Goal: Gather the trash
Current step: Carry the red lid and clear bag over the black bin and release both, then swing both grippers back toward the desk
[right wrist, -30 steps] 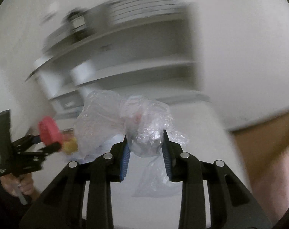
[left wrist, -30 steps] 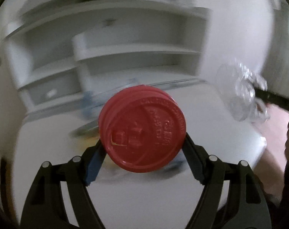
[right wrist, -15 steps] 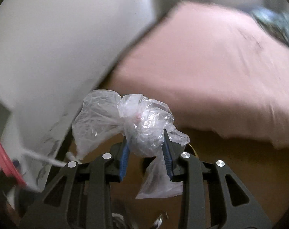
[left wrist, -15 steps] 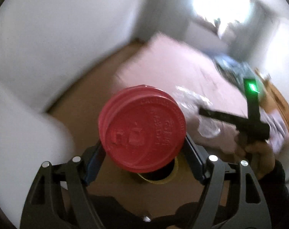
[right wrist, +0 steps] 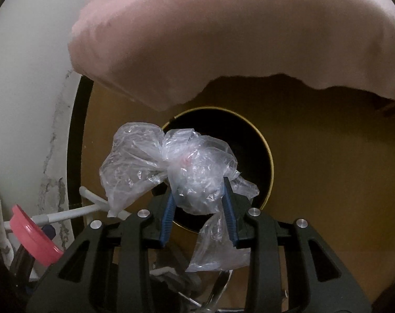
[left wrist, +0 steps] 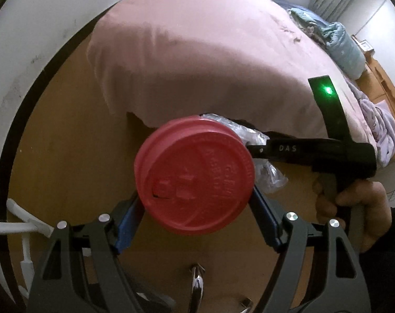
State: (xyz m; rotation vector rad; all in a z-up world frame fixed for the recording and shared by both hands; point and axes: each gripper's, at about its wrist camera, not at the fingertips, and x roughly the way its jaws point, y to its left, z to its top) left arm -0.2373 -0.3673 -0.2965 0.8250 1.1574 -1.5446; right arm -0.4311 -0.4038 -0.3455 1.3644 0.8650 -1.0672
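Left wrist view: left gripper [left wrist: 196, 203] clamped on red lid [left wrist: 194, 176] at frame centre, over brown floor [left wrist: 74, 161]; pink bed [left wrist: 202, 60] fills the top, hand [left wrist: 359, 208] with right gripper at right. Right wrist view: right gripper [right wrist: 198, 206] clamped on crumpled plastic bag [right wrist: 181, 172] at centre, in front of dark round bin [right wrist: 260, 156]; lid at lower left.

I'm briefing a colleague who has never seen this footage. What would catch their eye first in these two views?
First, the red cup lid clamped in the left tongs, filling the middle of the left view. Next, the crumpled clear plastic bag gripped by the right tongs, hanging over the dark round bin opening on the wooden floor. Behind both spreads the pink bed cover.
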